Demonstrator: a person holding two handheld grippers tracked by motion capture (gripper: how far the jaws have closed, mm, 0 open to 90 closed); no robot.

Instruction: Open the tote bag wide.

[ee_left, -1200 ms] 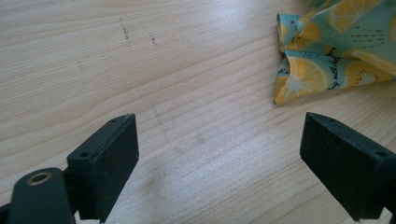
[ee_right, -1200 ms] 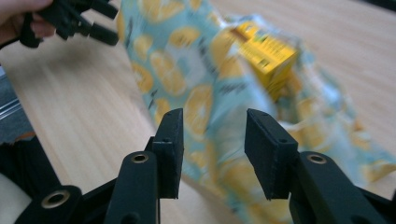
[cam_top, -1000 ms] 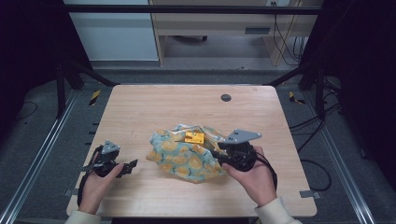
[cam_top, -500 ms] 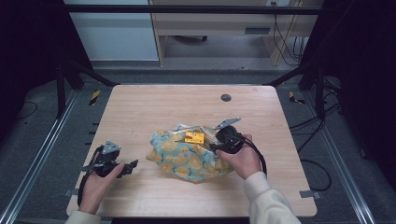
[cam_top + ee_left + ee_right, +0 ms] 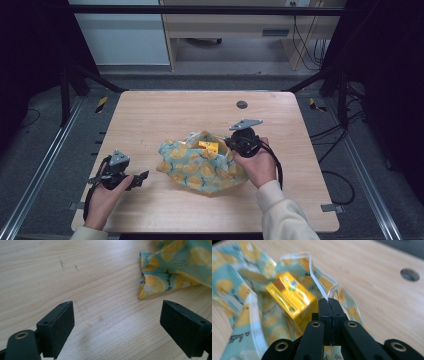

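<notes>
The person appears to be wrapping or unwrapping a yellow carton (image 5: 292, 298) in a lemon-print cloth (image 5: 200, 167) that lies crumpled near the middle of the table (image 5: 165, 112). The step in hand looks like taking hold of the cloth's edge on its right side. The right gripper (image 5: 329, 302) has just been closing its jaws, and in the right gripper view they are pinched together on the cloth's pale hem, which rises out from between the tips. The carton sits just beside those jaws, to their left in that view, nestled in the folds.

The left gripper (image 5: 117, 322) rests low over bare wood with its jaws spread wide and nothing between them; a corner of the cloth lies ahead of them and toward their right jaw, apart from both.

The next move probably calls for drawing the pinched edge over or away from the carton without tipping it, while the left gripper takes the near corner.
</notes>
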